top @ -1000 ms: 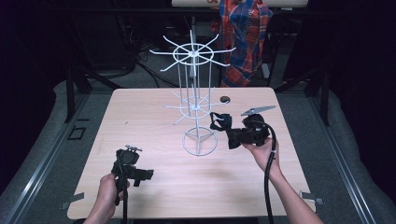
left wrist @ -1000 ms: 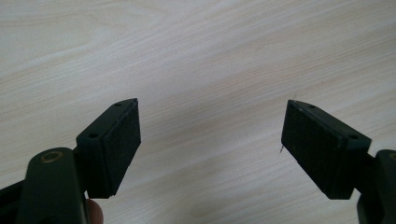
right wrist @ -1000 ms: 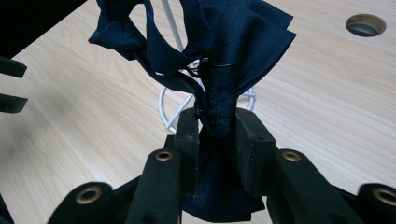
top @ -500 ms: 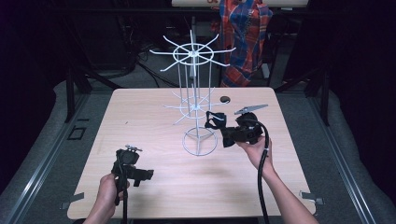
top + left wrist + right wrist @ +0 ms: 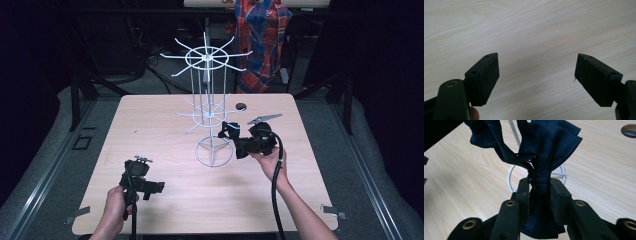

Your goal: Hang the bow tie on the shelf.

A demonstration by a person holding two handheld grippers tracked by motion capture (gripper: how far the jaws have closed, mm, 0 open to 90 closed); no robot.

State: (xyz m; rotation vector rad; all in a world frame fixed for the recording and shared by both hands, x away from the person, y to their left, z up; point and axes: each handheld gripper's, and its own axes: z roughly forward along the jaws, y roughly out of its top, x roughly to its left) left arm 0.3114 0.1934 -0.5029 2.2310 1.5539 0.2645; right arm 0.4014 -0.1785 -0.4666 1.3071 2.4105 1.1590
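Here the landmark is the white wire rack point(image 5: 207, 107), a tall stand with two tiers of spoke-like hooks and a ring base, standing at the middle of the pale wooden table point(image 5: 150, 125). Behind the rack, past the far edge of the table, a plaid shirt point(image 5: 262, 40) hangs. A small round hole point(image 5: 241, 106) sits in the tabletop just right of the rack's lower tier.

The dark navy cloth point(image 5: 541, 152) is a thin, crumpled piece with faint stitch lines, bunched into a narrow neck where it is gripped and fanning out in loose folds above. It is held in the air just right of the rack's ring base, close to the lower hooks; whether it touches the wire cannot be told.

The right gripper point(image 5: 231, 134) points toward the rack from the right, its jaws pressed together on the bunched neck of the cloth, with fabric hanging out below the pads as well. The left gripper point(image 5: 536, 80) is held well in front of the rack and to its left, near the table's near edge, its jaws spread wide over bare wood with nothing between them.
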